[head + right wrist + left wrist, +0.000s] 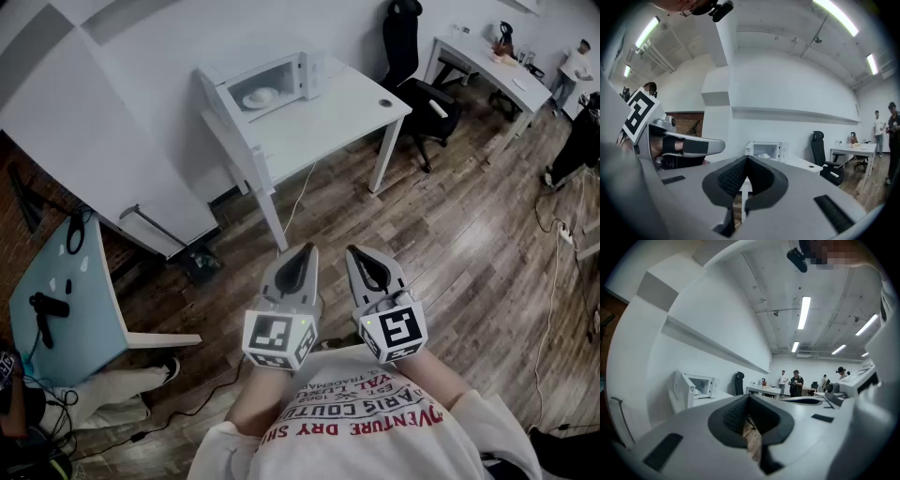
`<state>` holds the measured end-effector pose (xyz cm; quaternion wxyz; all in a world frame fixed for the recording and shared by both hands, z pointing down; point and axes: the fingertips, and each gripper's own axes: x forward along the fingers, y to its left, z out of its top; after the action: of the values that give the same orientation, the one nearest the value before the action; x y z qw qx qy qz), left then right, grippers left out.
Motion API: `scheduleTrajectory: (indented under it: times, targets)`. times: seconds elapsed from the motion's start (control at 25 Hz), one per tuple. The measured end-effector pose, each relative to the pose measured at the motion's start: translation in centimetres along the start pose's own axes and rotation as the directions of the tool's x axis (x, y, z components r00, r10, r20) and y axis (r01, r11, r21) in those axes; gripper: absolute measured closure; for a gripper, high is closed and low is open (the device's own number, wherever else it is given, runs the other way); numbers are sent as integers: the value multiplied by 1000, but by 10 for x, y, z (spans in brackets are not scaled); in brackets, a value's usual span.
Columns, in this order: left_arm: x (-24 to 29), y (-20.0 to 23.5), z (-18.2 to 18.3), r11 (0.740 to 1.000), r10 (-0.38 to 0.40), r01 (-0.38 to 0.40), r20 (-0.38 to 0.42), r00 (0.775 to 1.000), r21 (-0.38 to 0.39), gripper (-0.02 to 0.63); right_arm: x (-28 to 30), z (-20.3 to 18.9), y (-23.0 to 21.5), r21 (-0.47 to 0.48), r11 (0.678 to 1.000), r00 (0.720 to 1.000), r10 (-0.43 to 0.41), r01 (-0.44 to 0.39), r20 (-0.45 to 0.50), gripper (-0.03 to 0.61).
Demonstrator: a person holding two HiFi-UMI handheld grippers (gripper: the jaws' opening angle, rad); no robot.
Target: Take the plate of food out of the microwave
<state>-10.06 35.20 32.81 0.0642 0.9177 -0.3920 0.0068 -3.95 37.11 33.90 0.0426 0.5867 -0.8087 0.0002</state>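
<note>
1. We are looking down on a wide wooden floor (450, 244), standing well back from the work.
2. A white table (328, 117) is standing against the far wall.
3. The microwave (272, 84) is sitting at the table's left end, its door (212, 84) hanging open to the left.
4. We are holding the left gripper (302, 255) and right gripper (359, 255) side by side near our chest. Each pair of jaws is pressed together, gripping nothing.
5. The plate (260, 96) is resting inside the open microwave. Something pale is lying on it, too small to identify.
6. We are judging the plate to be stiff, smooth and breakable, with some weight. We are planning to open the jaws narrowly and pinch its near rim, ideally one gripper at each side. We would keep it level, since glazed rims slip and food slides.
</note>
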Motion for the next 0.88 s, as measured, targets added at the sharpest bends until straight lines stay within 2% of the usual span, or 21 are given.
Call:
scheduleTrajectory:
  times: [0.48,0.88]
  targets:
    - [3,0,-7,1000,-11,11,-18,1000,-7,606,3,-5,1,8,1000,1000,7,-7,-11,575]
    - [20,7,-16,998,-6,4,-31,1000,-56,606,12,-17,-16,35,999,999,-13,15,-45,575]
